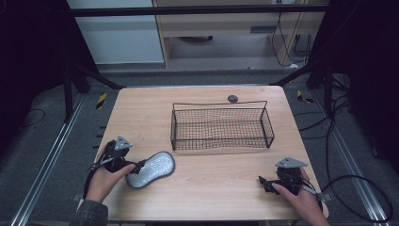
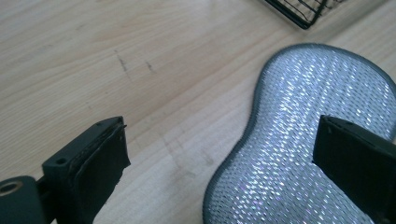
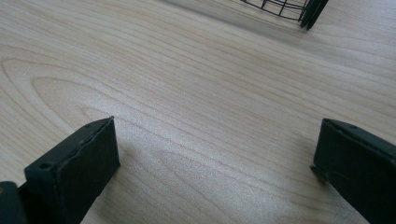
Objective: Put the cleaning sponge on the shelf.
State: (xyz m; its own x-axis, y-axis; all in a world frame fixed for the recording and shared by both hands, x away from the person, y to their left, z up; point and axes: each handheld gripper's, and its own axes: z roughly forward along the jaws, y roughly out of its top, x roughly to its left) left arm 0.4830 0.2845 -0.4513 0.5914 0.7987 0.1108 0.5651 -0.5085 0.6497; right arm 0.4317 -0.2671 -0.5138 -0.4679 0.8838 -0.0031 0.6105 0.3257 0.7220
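Note:
A silver, sparkly scrub pad [image 1: 151, 169] with a grey edge lies flat on the wooden table [image 1: 216, 188] at the front left. My left gripper [image 1: 139, 165] is open at the pad's near end. In the left gripper view the pad [image 2: 303, 112] lies partly under the right jaw, and the gripper [image 2: 219, 158] holds nothing. A black wire basket [image 1: 219, 105] stands empty in the middle of the table. My right gripper [image 1: 262, 181] rests open at the front right, over bare wood [image 3: 215, 163].
A small dark round object [image 1: 232, 98] sits behind the basket at the table's far edge. A basket corner [image 2: 303, 11] shows beyond the pad, and another corner [image 3: 299, 9] ahead of the right gripper. Bare wood lies between the two grippers.

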